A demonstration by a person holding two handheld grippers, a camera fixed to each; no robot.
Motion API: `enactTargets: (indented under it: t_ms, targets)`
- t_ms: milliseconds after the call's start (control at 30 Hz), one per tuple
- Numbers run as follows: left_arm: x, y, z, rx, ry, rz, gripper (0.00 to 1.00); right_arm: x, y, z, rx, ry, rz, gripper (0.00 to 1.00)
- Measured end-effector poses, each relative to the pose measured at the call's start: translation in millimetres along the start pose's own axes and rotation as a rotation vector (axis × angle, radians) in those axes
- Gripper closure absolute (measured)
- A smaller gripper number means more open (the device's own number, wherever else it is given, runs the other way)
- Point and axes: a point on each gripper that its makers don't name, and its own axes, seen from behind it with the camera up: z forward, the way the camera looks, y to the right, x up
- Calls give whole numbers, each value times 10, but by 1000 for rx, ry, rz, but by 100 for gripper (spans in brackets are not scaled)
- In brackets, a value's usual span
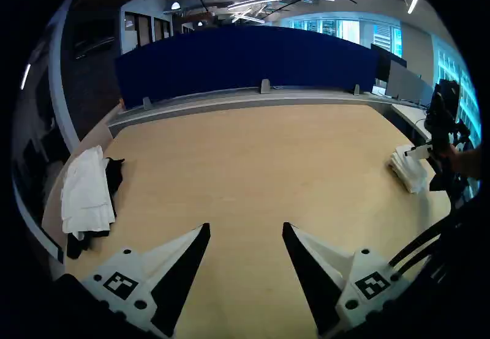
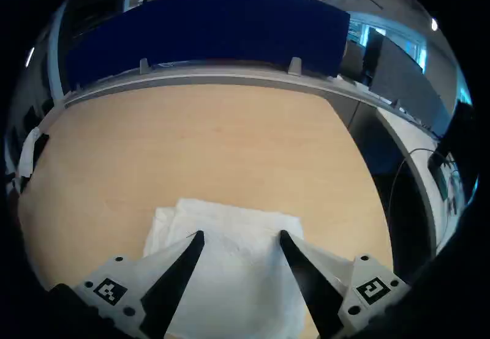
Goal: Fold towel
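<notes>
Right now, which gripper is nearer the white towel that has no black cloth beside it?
Right. The right gripper hovers directly over that towel; the left gripper is far across the table.

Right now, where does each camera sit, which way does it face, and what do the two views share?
Left gripper view: rides the left gripper, facing across the table to the blue partition; its open jaws show, plus the right gripper and a hand far right.
Right gripper view: rides the right gripper, tilted down at the white towel; its open jaws show.
Shared: table, partition, towel, and the cloth pile at the table's left edge.
</notes>
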Motion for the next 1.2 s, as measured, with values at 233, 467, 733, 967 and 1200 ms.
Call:
enactTargets:
  t_ms: [233,467,733,967,1200]
  targets:
    - [25,5,29,-4,7,-6,13,94,12,-257,-20,45,-10,4]
    - [36,34,38,-15,11,-4,13,93,9,-411,-34,69,-19,4]
    - [64,44,22,-22,26,1,13,471,-73,-795,-75,296,-15,4]
    - [110,55,-13,-31,42,-1,13,637,-183,-1150,-84,435,20,4]
    - [126,85,-36,-43,53,10,13,777,-171,-1358,-103,512,51,4]
